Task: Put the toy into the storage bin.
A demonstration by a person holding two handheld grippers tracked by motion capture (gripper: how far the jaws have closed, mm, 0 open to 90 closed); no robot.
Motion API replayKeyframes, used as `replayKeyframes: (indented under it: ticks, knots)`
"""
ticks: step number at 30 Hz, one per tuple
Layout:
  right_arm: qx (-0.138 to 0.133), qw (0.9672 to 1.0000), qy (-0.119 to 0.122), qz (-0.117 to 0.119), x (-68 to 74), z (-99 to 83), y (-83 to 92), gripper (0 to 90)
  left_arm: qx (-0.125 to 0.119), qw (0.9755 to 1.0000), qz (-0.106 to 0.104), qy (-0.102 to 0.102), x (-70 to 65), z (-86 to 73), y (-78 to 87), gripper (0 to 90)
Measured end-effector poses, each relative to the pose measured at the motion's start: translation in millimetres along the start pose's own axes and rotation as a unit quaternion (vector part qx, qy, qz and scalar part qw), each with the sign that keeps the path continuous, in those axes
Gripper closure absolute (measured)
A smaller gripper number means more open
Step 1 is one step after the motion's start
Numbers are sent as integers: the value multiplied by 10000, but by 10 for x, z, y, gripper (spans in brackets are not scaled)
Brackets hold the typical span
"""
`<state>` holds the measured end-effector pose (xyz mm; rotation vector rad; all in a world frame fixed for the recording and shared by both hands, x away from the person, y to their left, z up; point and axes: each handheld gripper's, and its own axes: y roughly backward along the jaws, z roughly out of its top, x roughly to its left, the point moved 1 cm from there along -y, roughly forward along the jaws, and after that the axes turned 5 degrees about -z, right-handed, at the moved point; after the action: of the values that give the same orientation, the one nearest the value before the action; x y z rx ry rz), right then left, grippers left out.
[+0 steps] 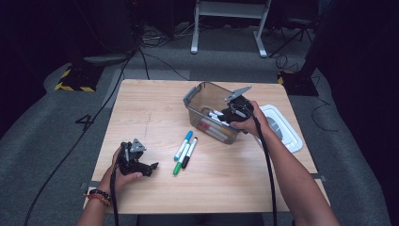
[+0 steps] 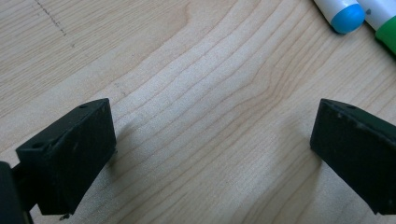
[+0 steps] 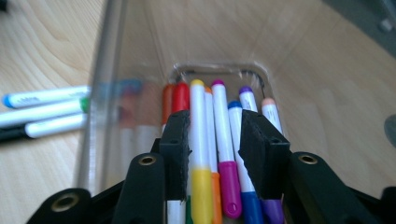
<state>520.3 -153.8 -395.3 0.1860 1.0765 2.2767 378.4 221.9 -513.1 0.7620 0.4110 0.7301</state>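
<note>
Your right gripper point(image 3: 212, 140) sits in the clear bin point(image 1: 197, 94), jaws parted around the loose markers point(image 3: 219, 135); lifting carelessly could snag one and drag it out.

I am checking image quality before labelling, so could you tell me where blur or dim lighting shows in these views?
High view: the table is lit, the room behind dark. Right gripper view: the clear bin wall smears the markers behind it. Left gripper view: wood grain sharp, soft shadows beside the jaws.
</note>
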Motion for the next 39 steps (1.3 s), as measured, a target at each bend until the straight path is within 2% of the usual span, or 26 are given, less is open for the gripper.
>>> replayKeyframes:
  ticks: [4, 9, 13, 17, 18, 21, 25, 27, 30, 34, 37, 39]
  knots:
    - [-361, 9992, -100, -136, 15, -22, 168, 509, 0, 10000, -1, 2, 0, 0, 0, 5]
    - [-778, 9966, -138, -230, 83, -83, 399, 364, 1, 10000, 0, 1, 0, 0, 0, 5]
    - [-972, 9948, -94, -280, 145, -147, 554, 274, 2, 10000, -1, 0, 0, 0, 0, 5]
    - [-1067, 9934, -126, -414, 210, -205, 681, 247, 0, 10000, -2, 2, 0, 0, 0, 5]
    - [-1105, 9932, -94, -354, 233, -222, 716, 252, 1, 10000, 0, 1, 0, 0, 0, 5]
    - [-1243, 9915, 40, -394, 358, -280, 841, 255, 6, 10000, -1, 8, -1, -1, 1, 5]
    - [-1420, 9893, -7, -349, 518, -379, 975, 257, -2, 10000, 8, 14, -3, -1, 0, 5]
    - [-1442, 9889, 58, -345, 591, -432, 1009, 255, -1, 10000, 1, 42, -7, -3, 0, 5]
    - [-1462, 9885, 115, -362, 712, -537, 1036, 257, -5, 10000, 4, 44, -7, -3, 0, 5]
    - [-1513, 9879, 46, -346, 812, -669, 1046, 257, -6, 10000, 5, 43, -7, -3, 0, 5]
    - [-1516, 9880, -6, -288, 913, -780, 1004, 255, 0, 10000, 13, 13, -3, -2, 1, 5]
    - [-1489, 9885, 50, -248, 985, -832, 938, 252, -6, 10000, 4, 46, -7, -3, 0, 5]
